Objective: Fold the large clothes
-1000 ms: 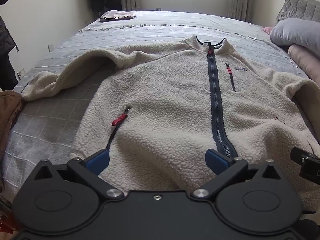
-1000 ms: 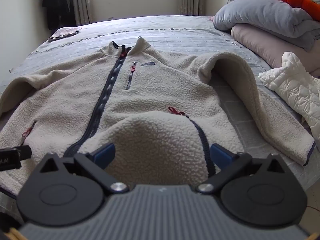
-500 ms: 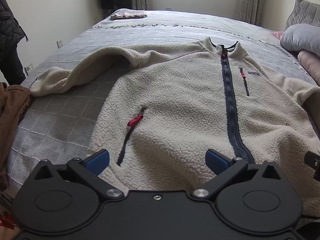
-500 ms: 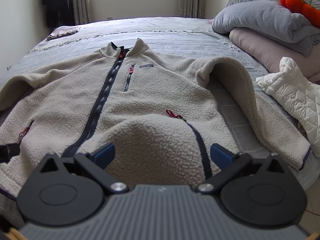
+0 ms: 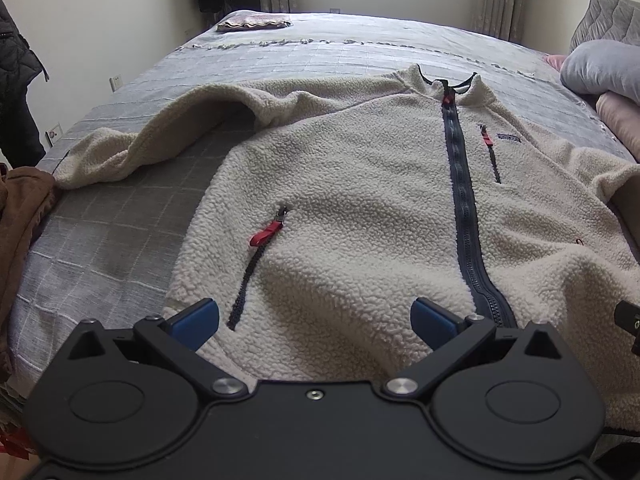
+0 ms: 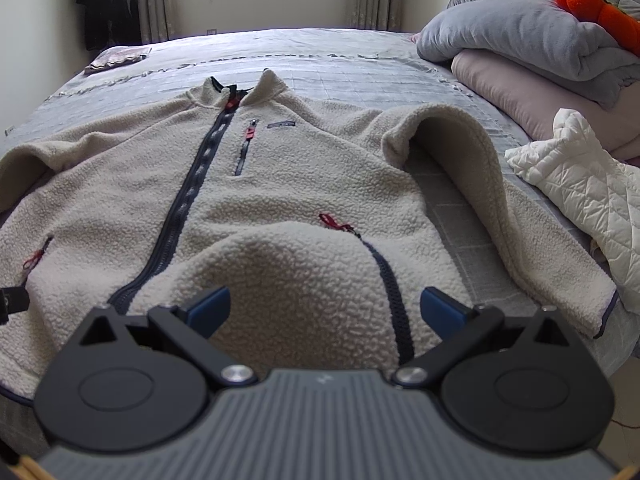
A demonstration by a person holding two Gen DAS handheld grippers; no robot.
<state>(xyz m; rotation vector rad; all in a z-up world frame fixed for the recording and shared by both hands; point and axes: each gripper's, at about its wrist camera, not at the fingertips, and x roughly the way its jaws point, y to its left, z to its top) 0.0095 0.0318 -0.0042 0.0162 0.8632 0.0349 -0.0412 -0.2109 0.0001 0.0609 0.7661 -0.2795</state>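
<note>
A cream fleece jacket (image 5: 360,208) lies front-up (zipped, sleeves spread) on the grey bed (image 5: 304,52). The left gripper (image 5: 314,320) and the right gripper (image 6: 325,308) hover over its hem, both with jaws wide apart, holding nothing.

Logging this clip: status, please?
Left gripper open, right gripper open, both empty at the hem. Fleece jacket flat on the bed, zipped, unfolded. White quilted garment beside right sleeve.
</note>
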